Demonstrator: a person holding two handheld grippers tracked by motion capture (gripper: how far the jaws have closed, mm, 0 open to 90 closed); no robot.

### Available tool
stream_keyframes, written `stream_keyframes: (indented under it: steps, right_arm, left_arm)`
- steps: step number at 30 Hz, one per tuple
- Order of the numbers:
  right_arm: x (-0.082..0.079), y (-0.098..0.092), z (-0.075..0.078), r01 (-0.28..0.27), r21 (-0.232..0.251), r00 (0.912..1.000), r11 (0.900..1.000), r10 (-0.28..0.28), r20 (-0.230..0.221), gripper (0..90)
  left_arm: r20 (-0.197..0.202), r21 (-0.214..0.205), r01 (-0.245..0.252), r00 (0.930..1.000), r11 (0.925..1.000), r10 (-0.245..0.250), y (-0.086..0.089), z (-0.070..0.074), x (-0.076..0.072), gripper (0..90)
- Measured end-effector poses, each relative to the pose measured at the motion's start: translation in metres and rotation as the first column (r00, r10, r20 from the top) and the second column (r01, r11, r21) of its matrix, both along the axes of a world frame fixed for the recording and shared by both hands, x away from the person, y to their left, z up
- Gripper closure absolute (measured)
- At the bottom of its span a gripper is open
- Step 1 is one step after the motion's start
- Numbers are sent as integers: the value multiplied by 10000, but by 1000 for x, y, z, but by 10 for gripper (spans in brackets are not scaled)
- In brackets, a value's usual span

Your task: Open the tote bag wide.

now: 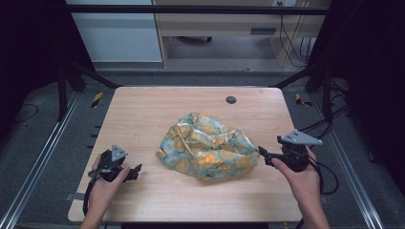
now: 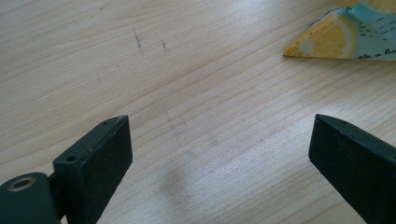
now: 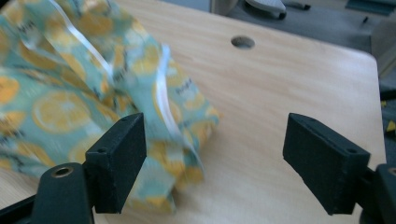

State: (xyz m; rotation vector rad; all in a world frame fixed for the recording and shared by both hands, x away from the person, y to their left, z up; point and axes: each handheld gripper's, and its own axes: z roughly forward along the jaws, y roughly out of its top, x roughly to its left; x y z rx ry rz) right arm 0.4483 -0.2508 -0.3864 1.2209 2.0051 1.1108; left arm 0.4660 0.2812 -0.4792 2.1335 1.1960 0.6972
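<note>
A crumpled cloth (image 1: 207, 146) printed with orange slices on teal lies heaped in the middle of the wooden table (image 1: 143, 114). My left gripper (image 1: 136, 171) rests low near the front left, open, a short way left of the cloth. In the left gripper view, a corner of the cloth (image 2: 341, 35) shows at top right, beyond my open left gripper (image 2: 219, 149). My right gripper (image 1: 261, 152) hovers at the cloth's right edge, open. In the right gripper view, the cloth (image 3: 74, 98) lies behind the left jaw of my right gripper (image 3: 215, 158), with bare wood between the jaws.
A round cable hole (image 1: 231, 99) sits near the table's far edge, also seen in the right gripper view as the hole (image 3: 243, 42). Metal frame rails (image 1: 43, 157) run along both sides of the table. A desk and cables (image 1: 291, 43) stand beyond.
</note>
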Motion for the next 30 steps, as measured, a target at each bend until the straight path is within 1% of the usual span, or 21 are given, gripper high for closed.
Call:
stream_keyframes:
  steps: [1, 2, 4, 6, 8, 10, 12, 13, 14, 17, 19, 21, 25, 29, 30]
  right_arm:
    - [0, 0, 0, 0, 0, 10000, 10000, 0, 0, 221]
    - [7, 6, 12, -267, -1, 9996, 9996, 267, 29, 231]
    - [16, 13, 22, -503, 31, 9987, 9987, 503, -4, 245]
    - [26, 21, 26, -735, 70, 9973, 9973, 735, -74, 245]
    - [38, 29, 27, -994, 168, 9946, 9949, 998, -282, 244]
    - [49, 37, 24, -1235, 124, 9908, 9923, 1240, -538, 229]
    - [60, 44, 19, -1411, 296, 9864, 9896, 1430, -805, 207]
    - [60, 44, 19, -1411, 296, 9864, 9896, 1430, -805, 207]
    - [70, 51, 11, -1483, 358, 9817, 9883, 1515, -1152, 178]
    - [80, 61, 1, -1555, 194, 9765, 9876, 1567, -1482, 147]
    - [84, 65, -4, -1615, 165, 9728, 9867, 1620, -1658, 146]
    - [85, 68, -6, -1652, 258, 9697, 9859, 1671, -1780, 140]
    - [87, 72, -8, -1700, 338, 9668, 9849, 1734, -1879, 141]
    - [88, 75, -10, -1734, 207, 9629, 9846, 1739, -2064, 158]
    - [89, 75, -11, -1764, 111, 9627, 9843, 1749, -2065, 185]
  left_arm:
    - [0, 0, 0, 10000, 10000, 0, 0, 0, 0, 58]
    - [10, 8, 19, 10000, 10000, -19, 0, 0, 0, 58]
    - [10, -15, 24, 10000, 10000, -24, 0, 0, 0, 58]
    - [12, -28, 19, 10000, 10000, -19, 0, 0, 0, 58]
    - [4, -25, 15, 10000, 10000, -15, 0, 0, 0, 58]
    - [7, -39, 22, 10000, 10000, -22, 0, 0, 0, 58]
    - [0, -40, 28, 10000, 10000, -28, 0, 0, 0, 58]
    - [0, -40, 28, 10000, 10000, -28, 0, 0, 0, 58]
    - [-6, -45, 36, 10000, 10000, -36, 0, 0, 0, 58]
    - [-3, -54, 47, 10000, 10000, -47, 0, 0, 0, 58]
    - [1, -54, 56, 10000, 10000, -56, 0, 0, 0, 58]
    - [0, -53, 62, 10000, 10000, -62, 0, 0, 0, 58]
    - [2, -37, 69, 10000, 10000, -69, -1, 0, 0, 58]
    - [5, -37, 70, 10000, 10000, -69, -1, 0, 0, 58]
    - [4, -35, 70, 10000, 10000, -70, -1, 0, 0, 58]
